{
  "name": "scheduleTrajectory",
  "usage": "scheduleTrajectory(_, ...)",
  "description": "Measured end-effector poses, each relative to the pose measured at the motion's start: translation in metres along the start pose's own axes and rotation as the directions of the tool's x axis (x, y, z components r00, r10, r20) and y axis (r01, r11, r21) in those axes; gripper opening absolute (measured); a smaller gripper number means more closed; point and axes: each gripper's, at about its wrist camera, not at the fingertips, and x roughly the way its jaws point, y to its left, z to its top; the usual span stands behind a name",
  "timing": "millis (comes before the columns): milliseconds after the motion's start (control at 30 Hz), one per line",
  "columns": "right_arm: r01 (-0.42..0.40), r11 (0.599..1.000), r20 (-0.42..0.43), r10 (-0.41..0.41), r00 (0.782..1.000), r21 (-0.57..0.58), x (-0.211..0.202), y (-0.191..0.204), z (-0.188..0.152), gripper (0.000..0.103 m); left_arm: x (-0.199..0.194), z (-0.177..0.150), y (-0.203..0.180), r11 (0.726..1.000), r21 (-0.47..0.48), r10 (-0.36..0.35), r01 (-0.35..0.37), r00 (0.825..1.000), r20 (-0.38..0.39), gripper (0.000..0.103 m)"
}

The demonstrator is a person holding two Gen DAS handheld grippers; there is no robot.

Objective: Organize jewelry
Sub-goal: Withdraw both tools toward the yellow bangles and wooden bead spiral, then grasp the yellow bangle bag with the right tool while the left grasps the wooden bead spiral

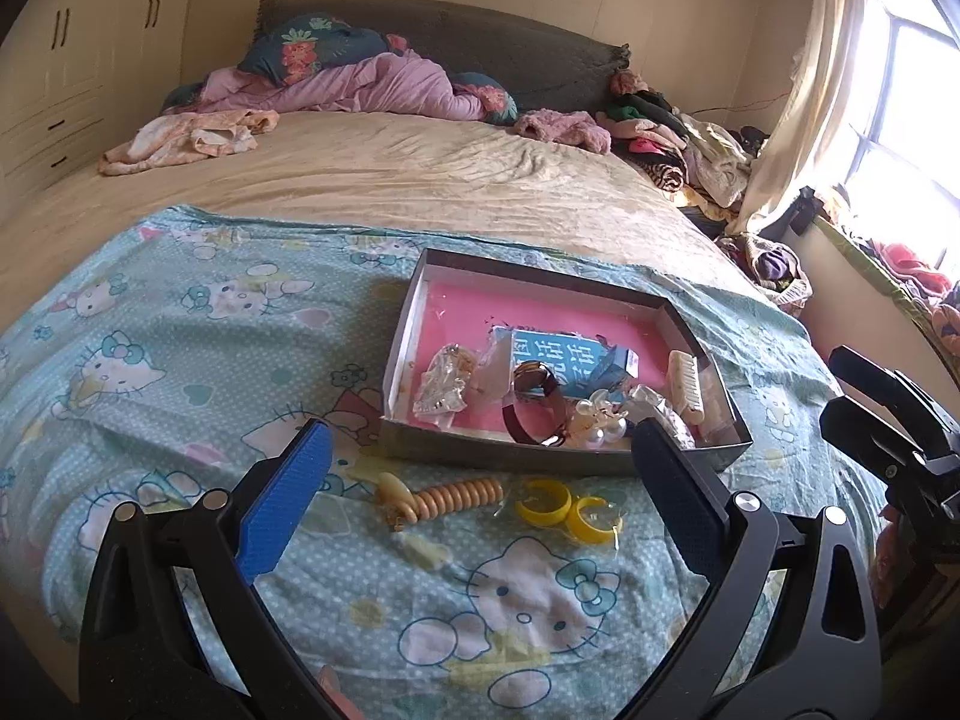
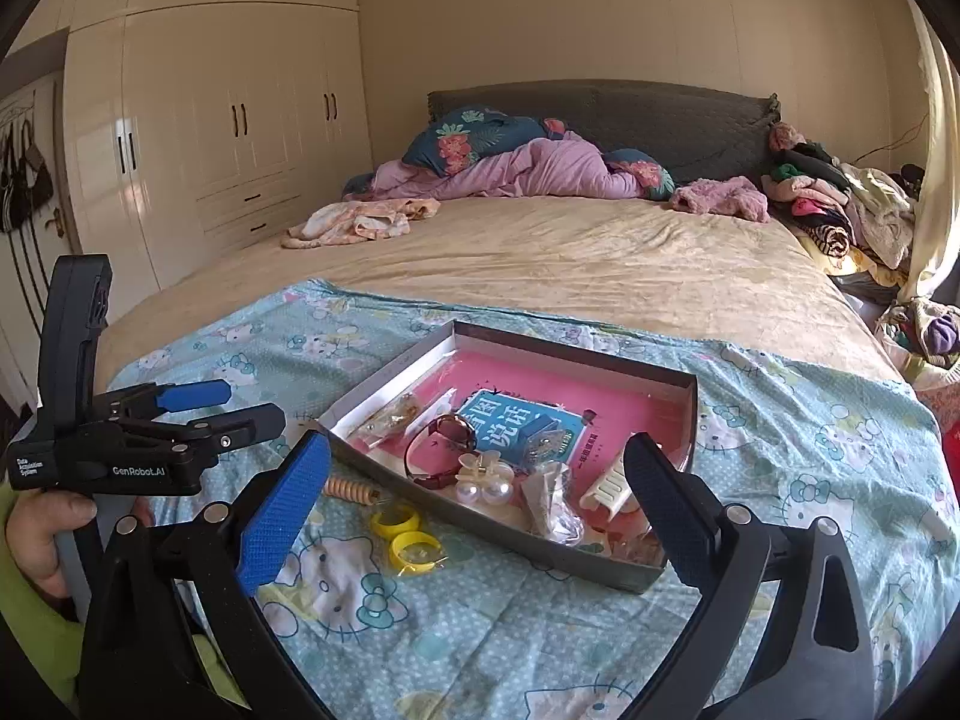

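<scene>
Both grippers, left (image 1: pixel 480 468) & right (image 2: pixel 477 480), spread wide, empty; yellow rings (image 1: pixel 567 507) lie on sheet just outside box (image 1: pixel 414 312): prob. light, stiff, slippery; pinch across band.

The tray (image 1: pixel 402 354) looks like grey cardboard with a matt pink paper floor. At 6 o'clock from it lie glossy yellow plastic rings (image 1: pixel 567 507) and a smooth beige coil hair tie (image 1: pixel 459 495). The pearl clip (image 2: pixel 480 480) in the tray is shiny. The printed sheet (image 1: pixel 180 360) is soft matt cloth. The wardrobe (image 2: pixel 228 120) doors look glossy.
</scene>
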Motion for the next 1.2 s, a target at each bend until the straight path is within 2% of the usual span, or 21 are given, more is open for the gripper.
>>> scheduleTrajectory(367,-0.049,0.998,-0.042,0.047,0.998,-0.049,0.014,0.028,-0.002,0.098,-0.008,-0.003,0.032,0.997,-0.052,0.049,-0.048,0.999,0.007,0.093)
scheduleTrajectory(667,-0.071,0.996,-0.119,0.065,0.991,-0.051,0.037,0.037,-0.017,0.098,0.010,-0.015,0.048,0.995,-0.056,0.082,-0.084,0.996,-0.047,0.093)
scheduleTrajectory(900,-0.069,0.996,-0.208,0.056,0.976,-0.059,0.069,0.038,-0.037,0.098,0.034,-0.026,0.048,0.995,-0.021,0.092,-0.094,0.990,-0.104,0.093)
scheduleTrajectory(1200,-0.087,0.992,-0.321,0.052,0.946,-0.094,0.114,0.042,-0.061,0.097,0.057,-0.033,0.048,0.996,0.008,0.085,-0.085,0.983,-0.162,0.093)
